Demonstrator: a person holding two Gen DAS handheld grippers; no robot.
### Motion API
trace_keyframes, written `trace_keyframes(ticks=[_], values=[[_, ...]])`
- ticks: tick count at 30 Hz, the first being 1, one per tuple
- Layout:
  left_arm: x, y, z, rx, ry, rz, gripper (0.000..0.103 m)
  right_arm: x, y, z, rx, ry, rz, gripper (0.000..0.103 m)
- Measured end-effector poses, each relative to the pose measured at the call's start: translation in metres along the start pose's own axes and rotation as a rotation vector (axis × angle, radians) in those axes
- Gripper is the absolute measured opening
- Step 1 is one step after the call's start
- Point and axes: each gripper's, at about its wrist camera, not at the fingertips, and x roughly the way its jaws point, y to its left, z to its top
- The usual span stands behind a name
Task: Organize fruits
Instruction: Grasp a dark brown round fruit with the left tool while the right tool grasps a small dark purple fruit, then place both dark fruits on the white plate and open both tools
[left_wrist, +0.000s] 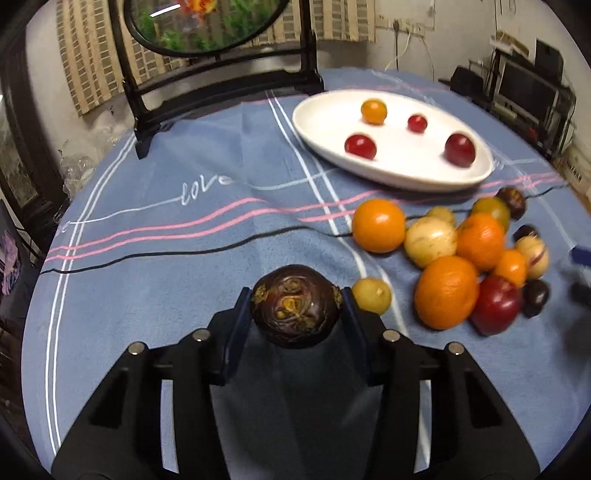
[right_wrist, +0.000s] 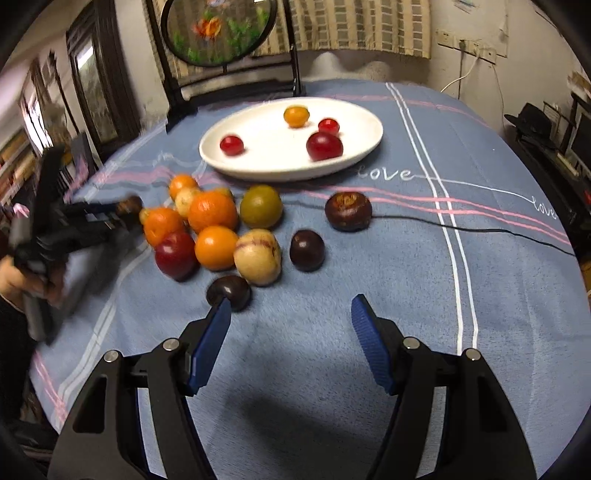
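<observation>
One white plate (right_wrist: 229, 162) near the counter's far edge holds four small fruits: three red (right_wrist: 232, 145), one orange (right_wrist: 296, 116). Four loose oranges (right_wrist: 216, 247) lie nearer.

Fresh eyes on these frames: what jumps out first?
The left gripper, low in its own view, is shut on a dark purple fruit. Beside it lies a bright pile of oranges and other fruit, and behind that a white oval plate holding four small fruits.
</observation>
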Motion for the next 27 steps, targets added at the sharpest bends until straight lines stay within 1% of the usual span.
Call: trace_keyframes(ticks=[3,6,11,12,15,16,17,19,23,26,27], values=[[-0.015,0.0,0.0,-0.025,-0.024,-0.026,0.049,0.006,0.008,-0.004,-0.029,0.038,0.033,0.068],[-0.027,-0.006,-0.002,-0.03,-0.044,-0.041,0.049,0.011,0.021,-0.004,-0.063,0.053,0.064,0.068],[-0.035,-0.02,-0.004,-0.026,-0.056,-0.075,0.049,0.031,0.042,0.005,-0.103,0.079,0.042,0.068],[-0.036,-0.022,-0.004,-0.025,-0.054,-0.081,0.049,0.034,0.045,0.008,-0.104,0.079,0.035,0.065],[-0.036,-0.026,-0.006,-0.024,-0.049,-0.09,0.049,0.038,0.049,0.012,-0.107,0.068,0.011,0.047],[-0.036,-0.027,-0.007,-0.023,-0.047,-0.092,0.049,0.04,0.05,0.012,-0.108,0.074,0.006,0.036],[-0.036,-0.028,-0.008,-0.023,-0.044,-0.092,0.049,0.041,0.048,0.011,-0.103,0.084,0.007,0.034],[-0.037,-0.027,-0.01,-0.023,-0.039,-0.091,0.049,0.037,0.046,0.009,-0.095,0.079,0.022,0.033],[-0.041,-0.026,-0.01,-0.032,-0.042,-0.081,0.049,0.014,0.036,0.007,-0.075,0.028,0.047,0.032],[-0.048,-0.028,-0.002,-0.033,-0.063,-0.077,0.049,-0.015,0.023,0.013,-0.054,-0.064,0.042,0.032],[-0.051,-0.029,0.002,-0.036,-0.076,-0.078,0.049,-0.028,0.018,0.019,-0.04,-0.116,0.035,0.032]])
